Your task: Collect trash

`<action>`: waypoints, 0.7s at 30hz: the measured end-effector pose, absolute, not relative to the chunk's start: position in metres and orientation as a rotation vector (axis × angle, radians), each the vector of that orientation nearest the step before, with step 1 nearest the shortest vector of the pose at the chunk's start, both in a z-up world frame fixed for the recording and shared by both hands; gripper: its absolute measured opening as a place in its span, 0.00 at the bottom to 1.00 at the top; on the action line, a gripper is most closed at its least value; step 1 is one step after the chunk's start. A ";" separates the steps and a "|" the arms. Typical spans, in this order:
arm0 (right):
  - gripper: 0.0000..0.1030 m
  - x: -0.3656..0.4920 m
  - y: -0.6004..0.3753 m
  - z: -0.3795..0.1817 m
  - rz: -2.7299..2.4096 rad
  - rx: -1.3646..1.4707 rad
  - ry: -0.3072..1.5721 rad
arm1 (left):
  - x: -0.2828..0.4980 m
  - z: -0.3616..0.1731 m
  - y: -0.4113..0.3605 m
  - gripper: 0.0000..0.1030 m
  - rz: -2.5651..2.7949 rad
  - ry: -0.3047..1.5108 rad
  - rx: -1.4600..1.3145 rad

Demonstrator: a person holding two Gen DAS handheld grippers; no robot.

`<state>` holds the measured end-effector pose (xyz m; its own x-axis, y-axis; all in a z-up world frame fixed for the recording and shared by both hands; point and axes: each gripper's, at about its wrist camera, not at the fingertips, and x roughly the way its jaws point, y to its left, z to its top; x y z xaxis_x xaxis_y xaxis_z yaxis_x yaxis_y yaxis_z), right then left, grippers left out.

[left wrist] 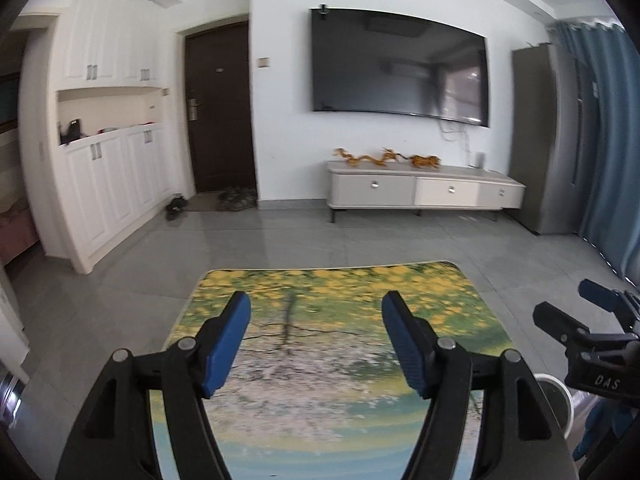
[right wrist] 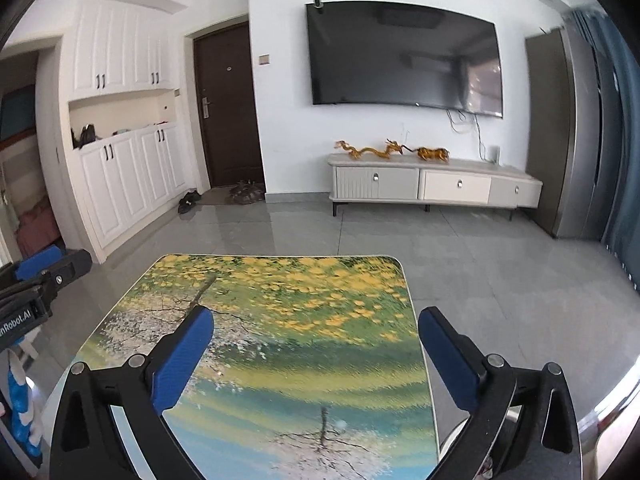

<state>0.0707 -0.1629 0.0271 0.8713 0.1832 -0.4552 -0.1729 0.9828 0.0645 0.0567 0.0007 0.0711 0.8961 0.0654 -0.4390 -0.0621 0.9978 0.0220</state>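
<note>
Both grippers hover over the table (left wrist: 340, 360) with its printed tree scene, jaws spread wide and holding nothing: the left gripper (left wrist: 316, 340) and the right gripper (right wrist: 316, 356). No trash shows in either view, so its place cannot be told. This looks like the searching step; next, tilt down toward 6 o'clock to find litter.

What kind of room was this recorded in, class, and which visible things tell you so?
Most likely a home living room: a large television hangs on the wall above a low media cabinet, and shoes lie by the dark entrance door.
</note>
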 end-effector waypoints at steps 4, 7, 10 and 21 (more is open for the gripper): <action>1.00 0.070 -0.147 0.027 0.159 -0.017 0.458 | 0.052 0.068 0.016 0.65 0.108 0.445 -0.010; 1.00 0.068 -0.139 0.025 0.127 -0.040 0.447 | 0.049 0.065 0.022 0.65 0.136 0.444 -0.015; 1.00 0.064 -0.136 0.024 0.081 -0.063 0.425 | 0.046 0.063 0.026 0.65 0.154 0.443 -0.013; 1.00 0.052 -0.142 0.022 0.008 -0.051 0.380 | 0.032 0.059 0.024 0.65 0.173 0.388 0.010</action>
<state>0.0516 -0.1416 0.0219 0.9285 -0.0022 -0.3714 -0.0170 0.9987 -0.0482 0.0320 0.0241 0.0589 0.9111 0.1696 -0.3756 -0.1657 0.9852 0.0430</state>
